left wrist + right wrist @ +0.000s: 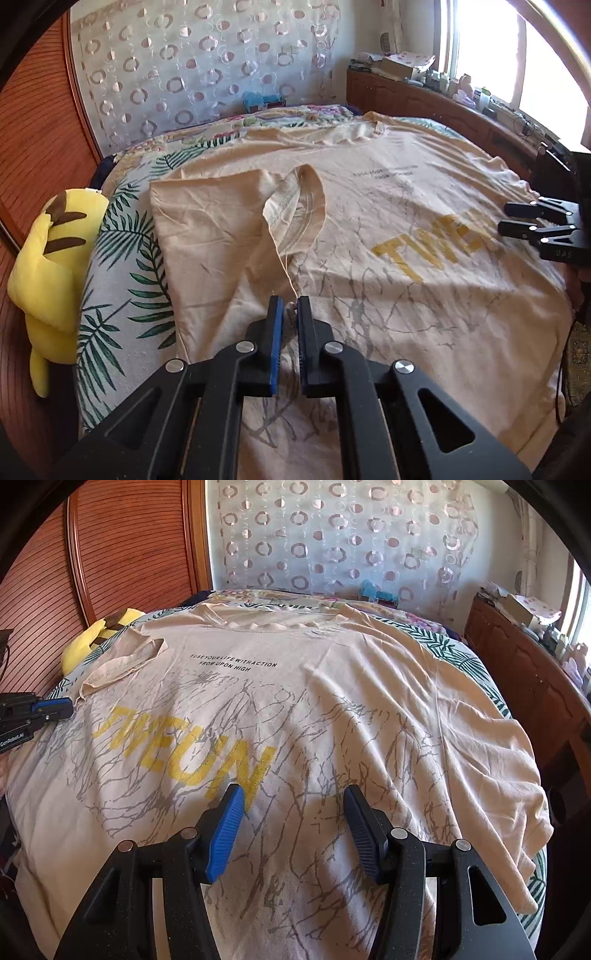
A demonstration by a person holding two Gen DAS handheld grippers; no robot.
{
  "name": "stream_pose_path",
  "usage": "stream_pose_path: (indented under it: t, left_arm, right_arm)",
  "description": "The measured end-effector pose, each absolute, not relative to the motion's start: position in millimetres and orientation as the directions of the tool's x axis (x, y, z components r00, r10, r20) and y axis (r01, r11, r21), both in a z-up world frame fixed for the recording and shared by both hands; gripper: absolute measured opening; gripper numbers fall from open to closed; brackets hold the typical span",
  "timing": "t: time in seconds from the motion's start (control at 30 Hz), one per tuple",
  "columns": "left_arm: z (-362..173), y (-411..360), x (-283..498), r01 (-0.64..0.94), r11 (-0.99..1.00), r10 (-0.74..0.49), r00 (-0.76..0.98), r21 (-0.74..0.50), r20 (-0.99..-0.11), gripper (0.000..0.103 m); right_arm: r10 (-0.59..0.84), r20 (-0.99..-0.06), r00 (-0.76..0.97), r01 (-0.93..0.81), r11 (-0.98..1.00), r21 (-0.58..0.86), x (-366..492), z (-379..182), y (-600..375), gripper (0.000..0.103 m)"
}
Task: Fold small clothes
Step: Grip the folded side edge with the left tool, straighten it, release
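Cream T-shirt (314,701) spread print side up over bed with leaf-print sheet (122,295), covering most of it. Yellow "TWEUN" lettering (184,749) and grey crack pattern across shirt body; small black text line (231,663) nearer collar. Left sleeve (207,229) folded in over shirt body, cuff opening (295,206) facing up.

Left gripper (290,302) low over shirt at folded sleeve's edge, blue pads nearly pressed together, pinching thin fold of sleeve fabric between them. Right gripper (293,801) hovering over middle of shirt just beside yellow lettering, fingers spread wide, nothing between them; contact with cloth not discernible.

Yellow plush toy (48,266) at bed's left edge against wooden panel (33,140). Circle-pattern curtain (332,535) behind bed. Cluttered wooden cabinet (524,672) along window side.
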State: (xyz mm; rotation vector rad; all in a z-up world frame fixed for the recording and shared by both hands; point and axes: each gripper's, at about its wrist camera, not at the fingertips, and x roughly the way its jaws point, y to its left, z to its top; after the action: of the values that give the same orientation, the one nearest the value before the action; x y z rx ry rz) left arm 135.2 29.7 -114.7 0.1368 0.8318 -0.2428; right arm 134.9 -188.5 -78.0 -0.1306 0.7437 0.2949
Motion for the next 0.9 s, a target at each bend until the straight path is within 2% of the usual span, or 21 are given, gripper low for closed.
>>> stream_pose_path:
  t: [0.23, 0.3, 0.33, 0.37, 0.53, 0.57, 0.77, 0.9]
  left_arm:
    - [-88.9, 28.7, 112.9, 0.289, 0.957, -0.220, 0.667, -0.025, -0.712, 0.009]
    - [-89.1, 29.5, 112.7, 0.286, 0.957, -0.224, 0.659, -0.037, -0.718, 0.018]
    - [-89.1, 29.6, 113.0, 0.293, 0.955, -0.236, 0.657, -0.046, -0.716, 0.025]
    - [-89.3, 30.0, 113.3, 0.296, 0.954, -0.244, 0.656, -0.053, -0.715, 0.038]
    - [-93.0, 27.7, 117.2, 0.289, 0.956, -0.239, 0.650, -0.056, -0.721, 0.073]
    - [-94.3, 26.8, 118.5, 0.284, 0.957, -0.236, 0.651, -0.057, -0.721, 0.076]
    - [-103.1, 11.4, 132.6, 0.284, 0.954, -0.258, 0.633, -0.092, -0.730, 0.078]
    - [-111.1, -3.9, 148.2, 0.267, 0.961, -0.228, 0.629, -0.069, -0.743, 0.078]
  right_arm:
    - [0.222, -0.682, 0.696, -0.309, 0.951, -0.006, 135.3, -77.8, -187.8, 0.058]
    - [0.226, -0.683, 0.695, -0.310, 0.951, -0.002, 135.0, -78.1, -188.4, 0.058]
    - [0.227, -0.683, 0.694, -0.311, 0.951, 0.000, 135.0, -78.2, -188.6, 0.058]
    - [0.227, -0.684, 0.694, -0.311, 0.951, 0.000, 135.0, -78.1, -188.8, 0.058]
    - [0.225, -0.684, 0.694, -0.311, 0.950, -0.003, 134.1, -77.7, -189.1, 0.058]
    - [0.225, -0.684, 0.694, -0.311, 0.950, -0.002, 134.1, -77.7, -189.0, 0.058]
    - [0.223, -0.684, 0.695, -0.310, 0.951, -0.005, 134.0, -77.7, -188.7, 0.058]
    - [0.221, -0.683, 0.696, -0.307, 0.952, -0.005, 133.5, -77.6, -189.3, 0.058]
